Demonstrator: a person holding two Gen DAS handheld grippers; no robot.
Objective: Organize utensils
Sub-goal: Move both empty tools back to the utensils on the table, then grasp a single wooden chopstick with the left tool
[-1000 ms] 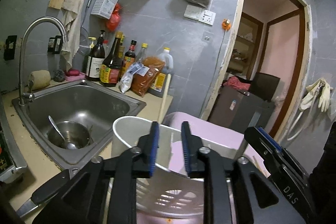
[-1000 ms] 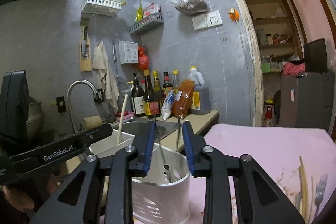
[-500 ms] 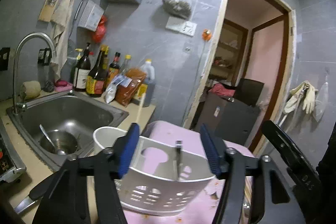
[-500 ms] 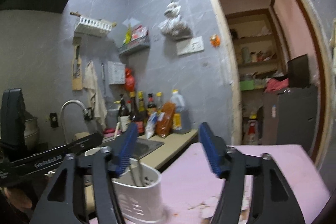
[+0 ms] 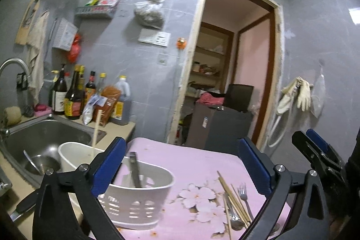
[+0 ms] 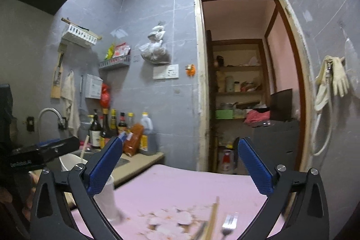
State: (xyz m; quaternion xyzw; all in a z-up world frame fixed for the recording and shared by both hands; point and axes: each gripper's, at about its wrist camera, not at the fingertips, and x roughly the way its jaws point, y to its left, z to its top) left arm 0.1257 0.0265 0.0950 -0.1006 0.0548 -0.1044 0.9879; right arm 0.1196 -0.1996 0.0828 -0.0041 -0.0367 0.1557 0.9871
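Standing in cluster on counter [image 5: 126, 127] at its back edge behind sink [image 5: 45, 136]: sauce bottles [image 5: 72, 96], oil jug [image 5: 122, 102]. Hanging on grey wall: plastic bag [image 5: 149, 10], cloth [image 5: 37, 55], rubber gloves [image 5: 297, 93] right of doorway [image 5: 229, 69].

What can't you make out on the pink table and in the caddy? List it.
- Caddy contents, left wrist view: left jaw pad covers its near end; only one dark handle shows.
- Chopsticks and fork: lower ends hidden by the right jaw arm.
- Right wrist view: the utensils are motion-blurred, cut by the bottom edge.
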